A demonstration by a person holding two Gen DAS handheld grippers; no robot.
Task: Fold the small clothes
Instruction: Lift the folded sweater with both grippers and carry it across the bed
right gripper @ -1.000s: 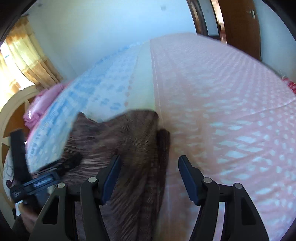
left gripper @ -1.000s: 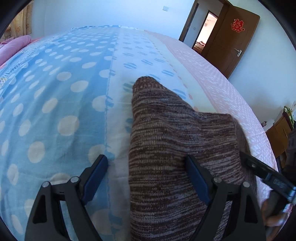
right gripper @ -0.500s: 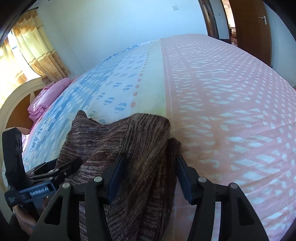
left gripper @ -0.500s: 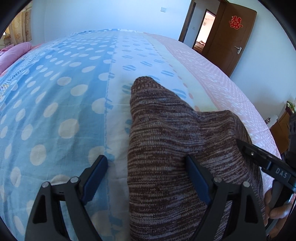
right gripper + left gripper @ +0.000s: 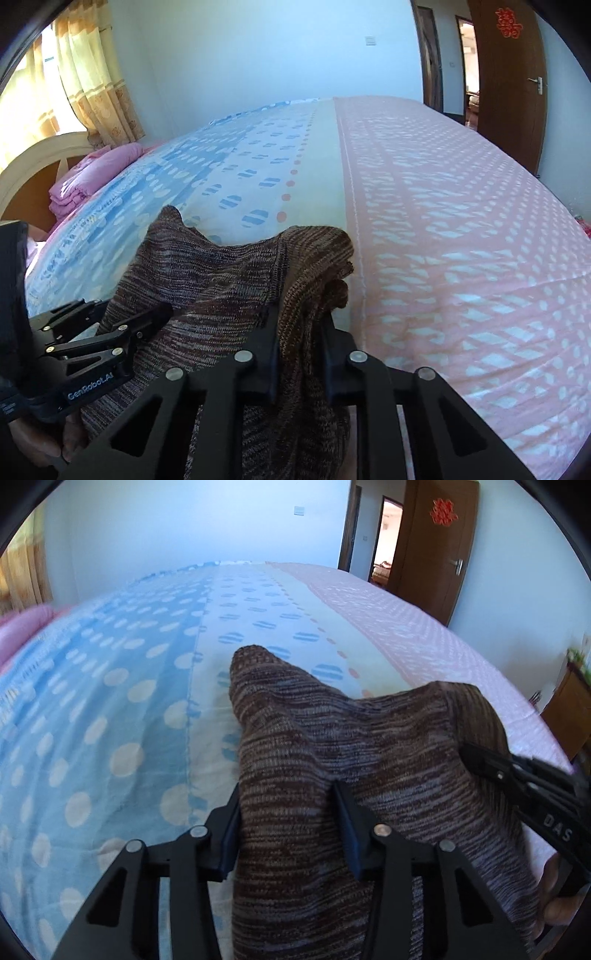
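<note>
Garment: a brown-and-grey marled knit garment [image 5: 332,760] lies on the bed [image 5: 110,709], over the pale middle strip of the bedspread, between the blue dotted band and the pink patterned band.
Near edge: both near corners of the knit are lifted off the bed, and the cloth sags between them; the far part still rests on the bedspread, ending in a rounded tip.
Left hand-held gripper [image 5: 288,830]: its jaws are closing, with the left near edge of the garment between the blue pads, which press into the knit (the cloth bunches between them).
Right hand-held gripper [image 5: 299,354]: its jaws are closing too, pinched on a thick bunched fold at the right near edge of the garment, the pads squeezing the cloth from both sides.
Hands: a fingertip shows under the right hand-held gripper in the left wrist view, beside the garment's right edge.
Pink bedding [image 5: 92,177]: folded in a stack at the head of the bed, well apart from the garment, next to the curved headboard [image 5: 33,162].
Curtain [image 5: 85,74]: yellow, hanging behind the headboard.
Door [image 5: 439,542]: brown, standing open beyond the far right corner of the bed, with a red ornament on it.
</note>
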